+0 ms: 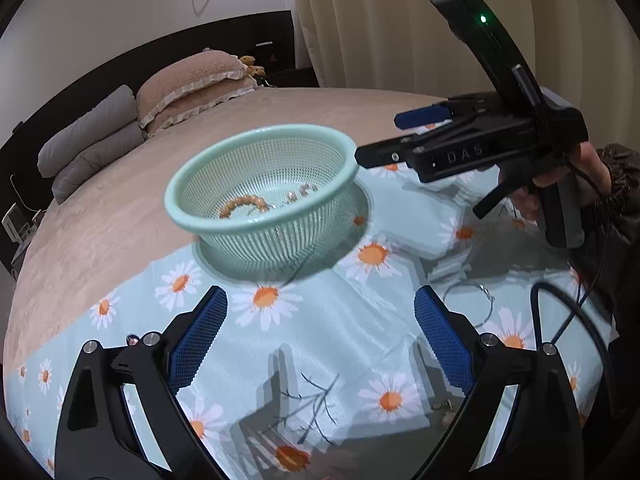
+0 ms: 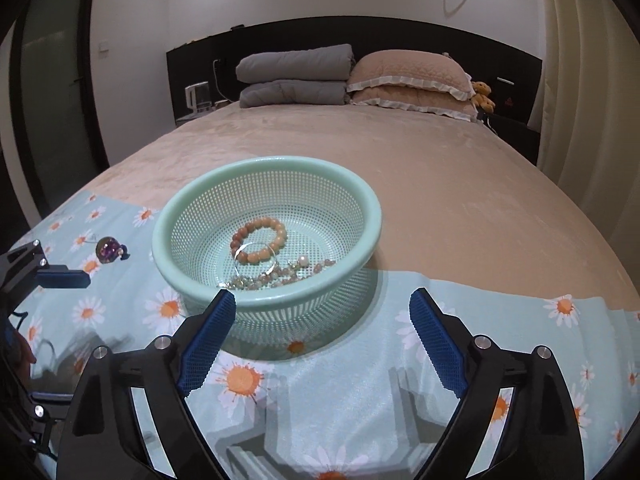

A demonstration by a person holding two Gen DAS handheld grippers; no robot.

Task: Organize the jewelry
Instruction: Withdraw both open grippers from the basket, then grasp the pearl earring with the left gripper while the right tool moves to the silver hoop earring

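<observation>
We hold both grippers, left [image 1: 320, 334] and right [image 2: 322, 334], jaws released and empty, near the basket [image 2: 362, 204] with a bead bracelet [image 2: 260, 240] inside.

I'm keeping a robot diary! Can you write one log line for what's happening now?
left gripper: open, empty | right gripper: open, empty | basket: bead bracelet inside | purple ball: on cloth

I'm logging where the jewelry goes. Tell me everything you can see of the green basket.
The basket is a round, pale mint-green plastic bowl with fine mesh walls and a smooth rolled rim. It sits upright on the daisy-print cloth on the bed. Inside lie a peach bead bracelet, a thin silver ring and other small beaded pieces. Neither tool touches it.
</observation>
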